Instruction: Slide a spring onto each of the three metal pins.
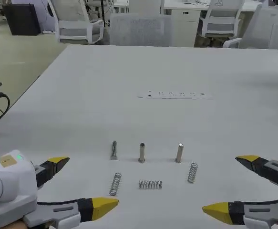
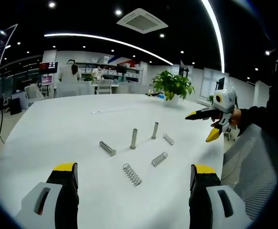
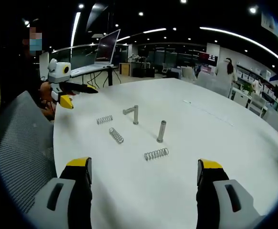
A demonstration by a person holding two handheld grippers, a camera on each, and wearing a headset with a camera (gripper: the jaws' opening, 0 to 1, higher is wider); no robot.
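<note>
Steel pins [image 1: 142, 152], three short metal cylinders, line up on the white table [image 1: 177, 71], two upright and the leftmost lying flat. A coiled wire spring [image 1: 150, 184] lies loose before each, seemingly paired for threading. The yellow-tipped left gripper [image 1: 81, 183] and right gripper [image 1: 230, 184] flank them, jaws apart, empty.

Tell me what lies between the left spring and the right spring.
The middle spring, lying crosswise and touching neither, seen in the head view.

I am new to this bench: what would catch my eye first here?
Three metal pins in a row on the white table, two upright, the left one lying flat. Three springs lie before them. The yellow-tipped left claw and right claw hover open at either side.
</note>
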